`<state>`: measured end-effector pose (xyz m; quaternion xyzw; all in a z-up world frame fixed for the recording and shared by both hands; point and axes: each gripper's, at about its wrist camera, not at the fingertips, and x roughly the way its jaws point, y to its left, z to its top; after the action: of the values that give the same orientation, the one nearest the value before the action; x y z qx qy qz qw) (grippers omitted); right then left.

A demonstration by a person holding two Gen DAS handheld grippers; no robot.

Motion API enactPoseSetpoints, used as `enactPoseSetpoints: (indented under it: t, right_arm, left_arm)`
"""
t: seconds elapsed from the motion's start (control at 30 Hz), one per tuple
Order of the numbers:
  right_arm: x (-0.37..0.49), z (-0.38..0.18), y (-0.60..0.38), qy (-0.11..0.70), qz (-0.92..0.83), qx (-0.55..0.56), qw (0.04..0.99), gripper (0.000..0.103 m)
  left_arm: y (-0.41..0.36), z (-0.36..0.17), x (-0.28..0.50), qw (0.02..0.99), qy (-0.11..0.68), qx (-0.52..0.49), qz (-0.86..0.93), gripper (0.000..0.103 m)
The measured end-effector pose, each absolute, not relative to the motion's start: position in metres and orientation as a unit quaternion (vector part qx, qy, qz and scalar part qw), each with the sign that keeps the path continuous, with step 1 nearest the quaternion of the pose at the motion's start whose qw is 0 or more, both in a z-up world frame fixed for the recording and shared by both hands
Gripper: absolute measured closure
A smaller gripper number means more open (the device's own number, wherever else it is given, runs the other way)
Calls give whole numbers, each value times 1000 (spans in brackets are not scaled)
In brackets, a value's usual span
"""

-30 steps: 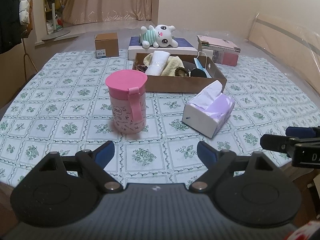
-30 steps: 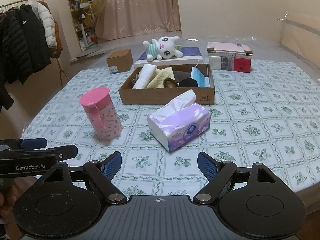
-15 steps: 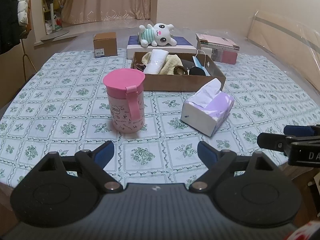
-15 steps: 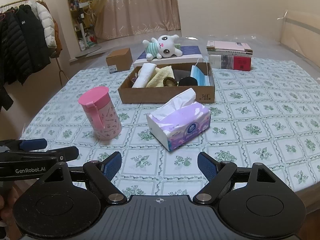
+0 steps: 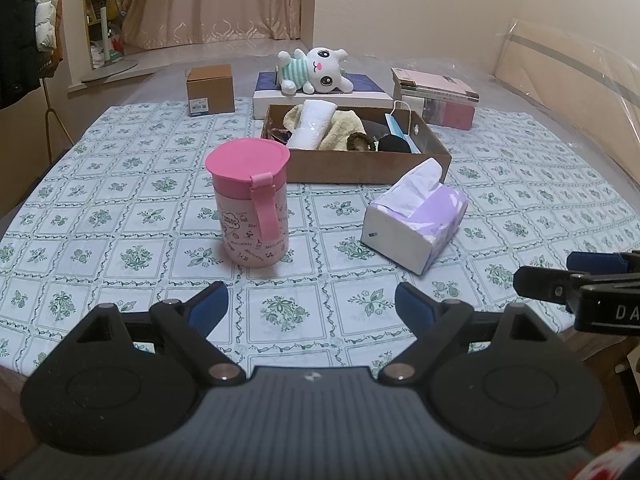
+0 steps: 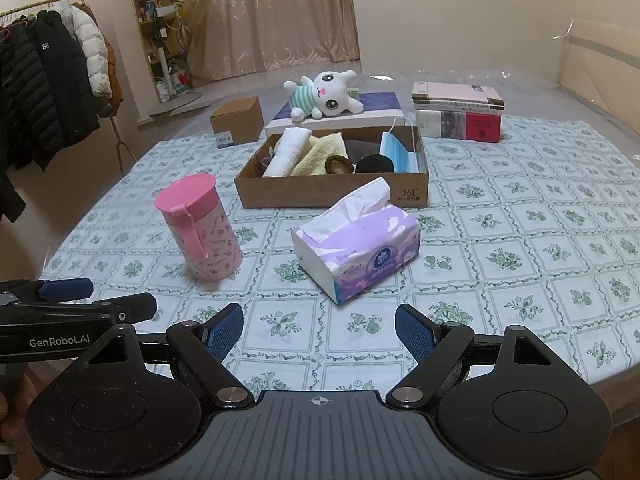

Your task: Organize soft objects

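Towels [image 6: 298,152] and a mask [image 6: 398,151] sit in the box [image 6: 332,196] already, but the tissue pack [image 6: 360,248] at 12 o'clock and the bunny [image 6: 324,94] wait while both tongs, left gripper [image 5: 311,304] and right gripper [image 6: 319,326], hang wide apart, holding nothing.

The cardboard box's [image 6: 332,194] near wall hides its contents' lower parts.

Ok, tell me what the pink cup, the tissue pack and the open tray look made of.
Pink cup: likely plastic, smooth matte, moulded lid and strap. Tissue pack: thin printed plastic film, faintly glossy, soft paper tissue poking out. Tray: brown cardboard, dull, with raw cut edges.
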<state>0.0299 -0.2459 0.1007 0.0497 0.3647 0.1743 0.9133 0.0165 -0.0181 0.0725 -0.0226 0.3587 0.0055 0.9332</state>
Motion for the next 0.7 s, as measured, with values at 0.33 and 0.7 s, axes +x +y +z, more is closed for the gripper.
enactPoseSetpoints:
  t: [0.33, 0.7]
  right_arm:
    - [30, 101, -246, 364, 175, 50, 913, 20]
    - [30, 101, -244, 364, 174, 50, 914, 20]
  left_arm:
    - [-18, 73, 17, 933, 359, -24, 6, 14]
    - [-18, 73, 16, 933, 359, -23, 6, 14]
